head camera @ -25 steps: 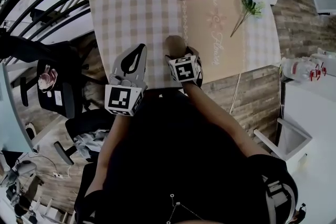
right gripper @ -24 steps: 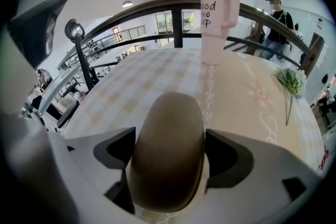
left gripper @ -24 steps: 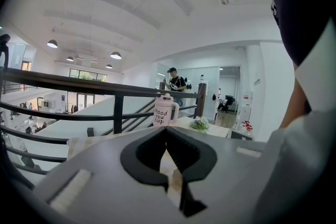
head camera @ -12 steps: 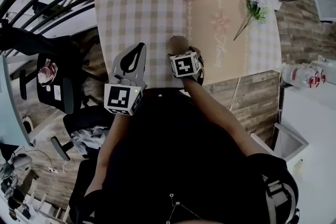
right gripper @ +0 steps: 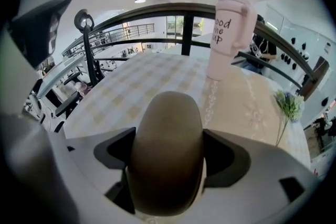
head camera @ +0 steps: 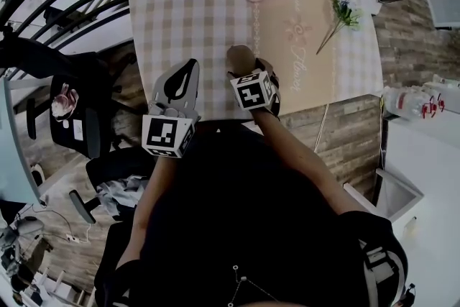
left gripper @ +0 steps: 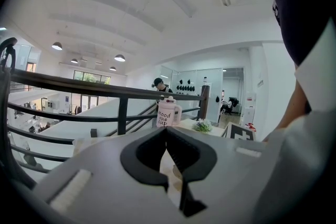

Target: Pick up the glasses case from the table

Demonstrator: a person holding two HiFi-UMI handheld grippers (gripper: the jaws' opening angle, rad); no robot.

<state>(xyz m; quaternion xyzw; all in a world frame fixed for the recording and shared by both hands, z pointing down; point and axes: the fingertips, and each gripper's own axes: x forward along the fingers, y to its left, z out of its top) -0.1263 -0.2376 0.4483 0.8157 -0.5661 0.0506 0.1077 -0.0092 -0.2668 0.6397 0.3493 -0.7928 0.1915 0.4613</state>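
Checked tablecloth, brown glasses case clamped in right gripper

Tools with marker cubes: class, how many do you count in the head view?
2. The left tool hangs shut and empty over the table's near edge; the right tool, beside it, grips the glasses case.

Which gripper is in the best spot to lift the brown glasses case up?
Right. The right gripper has the glasses case between its jaws, which press on both of its sides. The left gripper is shut, empty and off to the side.
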